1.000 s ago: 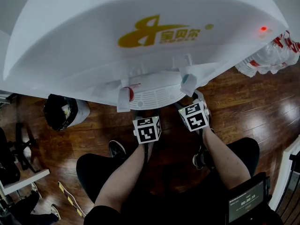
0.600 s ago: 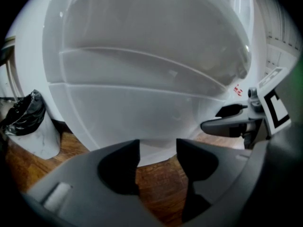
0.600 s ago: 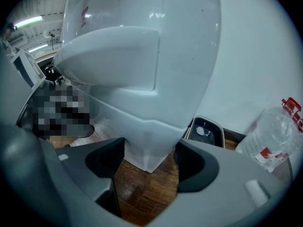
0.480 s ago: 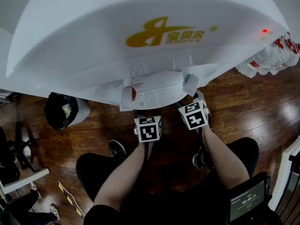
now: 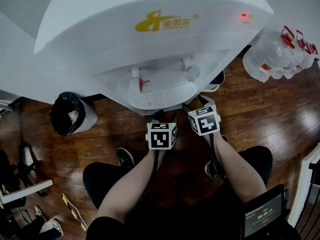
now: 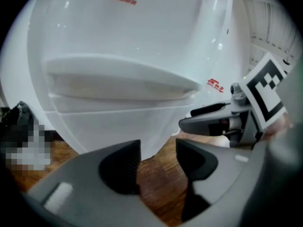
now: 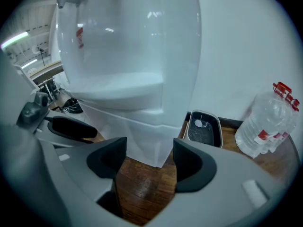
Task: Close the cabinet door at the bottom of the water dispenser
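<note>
Water dispenser (image 5: 150, 39) upright, long axis vert., front faces person. L gripper (image 6: 157, 148) released, empty. R gripper (image 7: 149, 148) jaws just narrowing, still apart, empty. Wood floor (image 5: 260, 104) open beneath both.

- The white rounded plastic water dispenser (image 5: 150, 39) stands on the dark wooden plank floor (image 5: 260, 114), with the pale wall (image 7: 236, 41) behind it.
- A black round waste bin (image 5: 67, 115) sits on the floor left of the dispenser, near its base.
- A dark rectangular tray with a pale rim (image 7: 203, 129) lies on the floor just beside the dispenser's right side, against the wall.
- Clear plastic water bottles with red caps (image 5: 275, 59) stand further right, beyond the tray.
- A dark shoe (image 5: 125, 158) rests on the floor before the dispenser, between it and the person.
- A small dark screen (image 5: 262, 215) sits at the near right, well apart from the bottles.
</note>
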